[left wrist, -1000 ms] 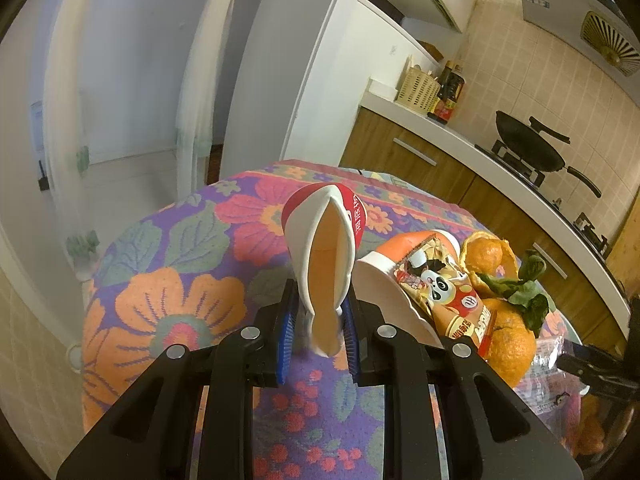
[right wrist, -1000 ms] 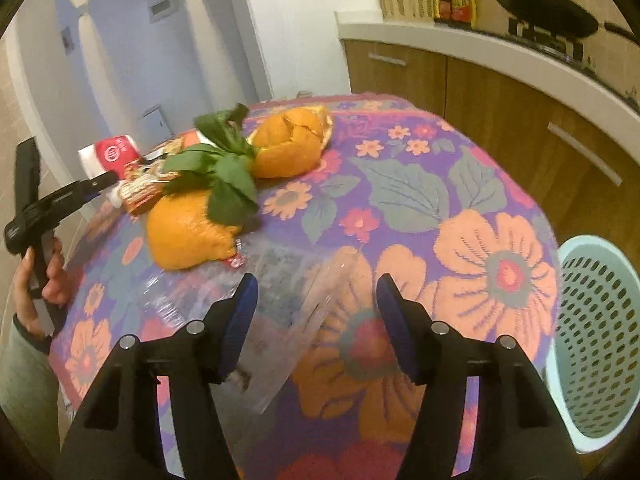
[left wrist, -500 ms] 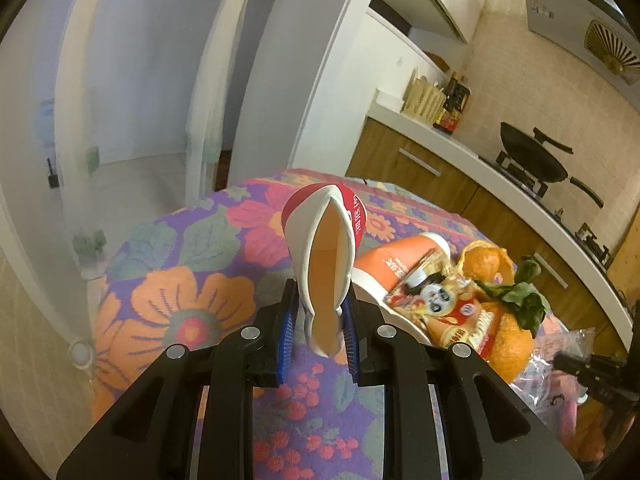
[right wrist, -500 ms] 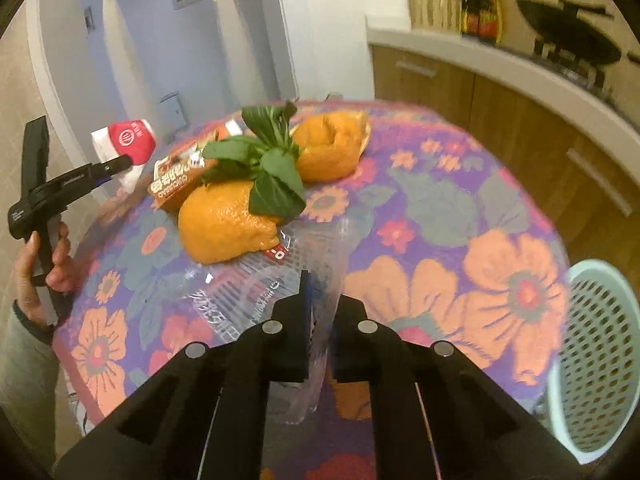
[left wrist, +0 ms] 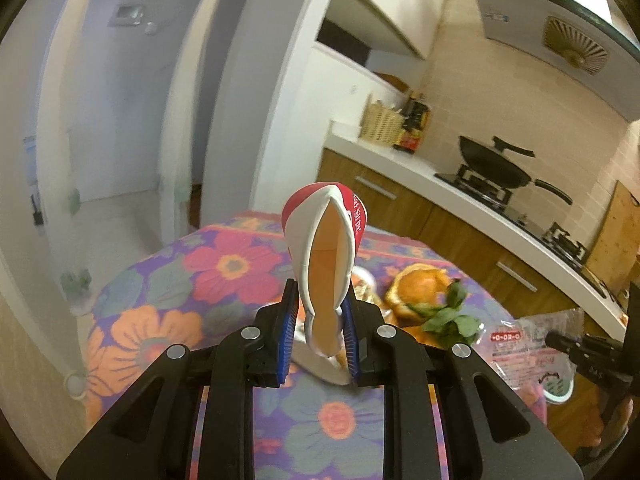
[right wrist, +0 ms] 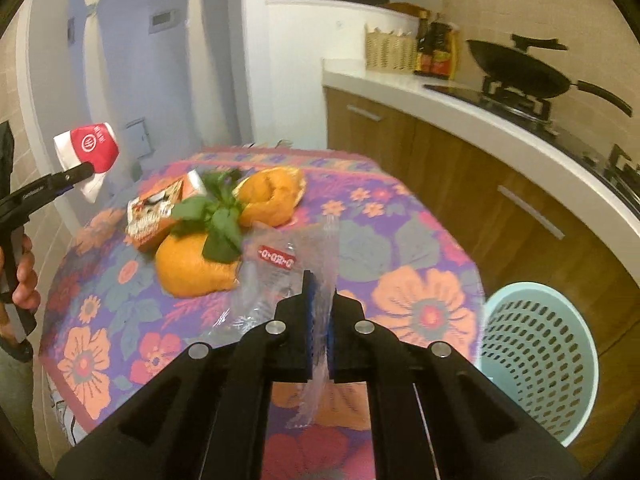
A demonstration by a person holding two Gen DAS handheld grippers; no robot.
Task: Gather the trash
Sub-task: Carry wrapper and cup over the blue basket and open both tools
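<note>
My left gripper (left wrist: 319, 322) is shut on a squashed red-and-white paper cup (left wrist: 324, 248), held up above the flowered table (left wrist: 224, 264). From the right wrist view the same cup (right wrist: 90, 148) hangs off the table's left side. My right gripper (right wrist: 319, 312) is shut on a clear plastic bag (right wrist: 288, 268) with a red label, lifted a little off the cloth. Orange peels (right wrist: 196, 264) with green leaves (right wrist: 218, 216) and an orange snack packet (right wrist: 156, 212) lie on the table. A light blue perforated bin (right wrist: 536, 364) stands on the floor at the table's right.
A kitchen counter (right wrist: 460, 108) with wooden cabinets runs behind the table, bearing a black wok (right wrist: 516, 66), bottles and a wicker basket (right wrist: 390, 48). A person's hand (right wrist: 22, 276) grips the left tool's handle. White doorways open at the back left.
My right gripper closed on the plastic bag and raised it. My left gripper lifted the cup higher, away from the packet and peels.
</note>
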